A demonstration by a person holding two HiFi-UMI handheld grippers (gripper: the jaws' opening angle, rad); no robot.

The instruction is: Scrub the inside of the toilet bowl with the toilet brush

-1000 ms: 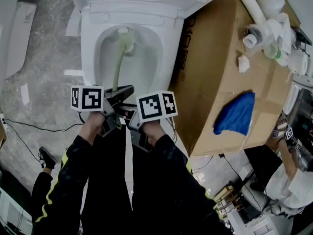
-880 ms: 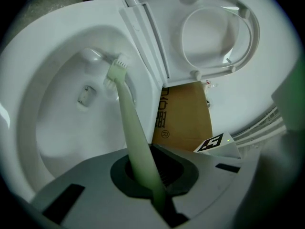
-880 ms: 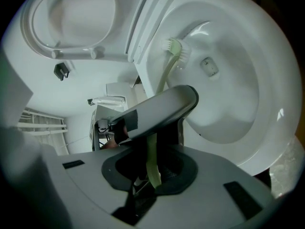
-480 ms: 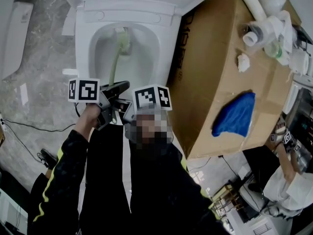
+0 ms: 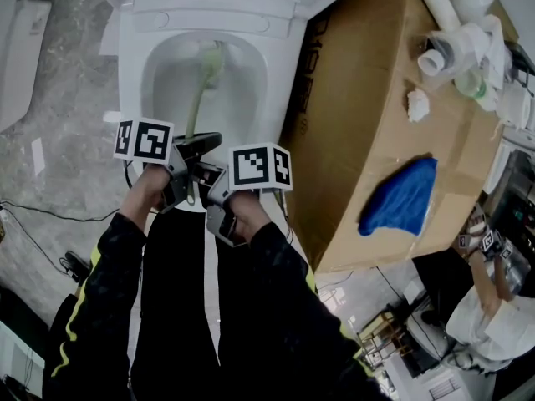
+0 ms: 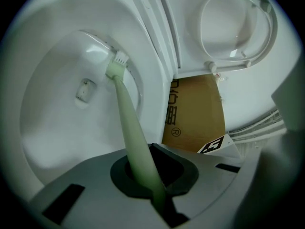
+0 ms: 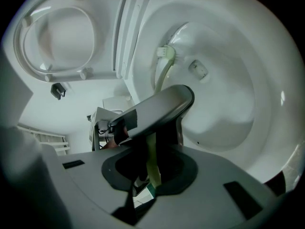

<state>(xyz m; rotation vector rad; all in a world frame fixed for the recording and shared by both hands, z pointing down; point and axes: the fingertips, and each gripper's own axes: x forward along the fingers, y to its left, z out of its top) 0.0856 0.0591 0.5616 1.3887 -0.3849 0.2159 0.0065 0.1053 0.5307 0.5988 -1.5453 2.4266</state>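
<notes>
The white toilet bowl (image 5: 159, 98) lies open below me. A pale green toilet brush (image 5: 197, 98) reaches from my grippers into it. Its bristled head (image 6: 116, 65) presses on the back wall just under the rim. My left gripper (image 6: 153, 178) is shut on the handle, with the shaft running out between its jaws. My right gripper (image 7: 150, 171) is shut on the handle's end, just behind the left gripper (image 7: 157, 106). In the head view the left gripper (image 5: 194, 153) and the right gripper (image 5: 213, 192) sit side by side at the bowl's front edge.
The seat and lid (image 6: 236, 27) stand raised behind the bowl. A large cardboard box (image 5: 368, 98) crowds the toilet's right side, carrying a blue cloth (image 5: 405, 195) and white pipe fittings (image 5: 456, 44). A cable (image 5: 50, 215) trails over the grey floor. Another person (image 5: 493, 307) is at the lower right.
Both grippers have drifted slightly left and forward with the handle. The brush head stays at the back of the bowl. Both remain shut on the brush.
</notes>
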